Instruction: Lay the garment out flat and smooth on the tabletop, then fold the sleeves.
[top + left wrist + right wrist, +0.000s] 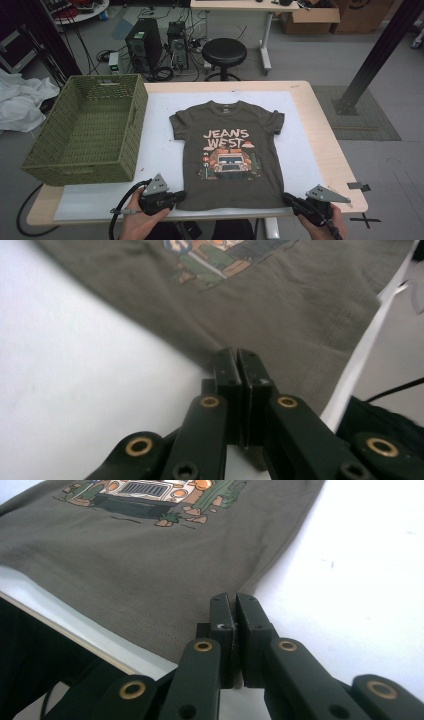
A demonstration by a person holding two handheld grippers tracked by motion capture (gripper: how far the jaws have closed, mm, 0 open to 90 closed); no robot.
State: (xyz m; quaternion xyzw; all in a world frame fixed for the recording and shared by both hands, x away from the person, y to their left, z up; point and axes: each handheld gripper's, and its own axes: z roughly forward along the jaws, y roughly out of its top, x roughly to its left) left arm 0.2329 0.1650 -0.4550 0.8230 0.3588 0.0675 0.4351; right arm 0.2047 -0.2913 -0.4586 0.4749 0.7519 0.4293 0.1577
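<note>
T-shirt flat, collar away, hem corners clamped in left tongs and right tongs.

T-shirt flat on the mat at the table's middle, collar away from me, hem toward me; basket left of it, on the table's left end; my left gripper at the hem's left corner, my right gripper at its right corner; stool behind the table
</note>
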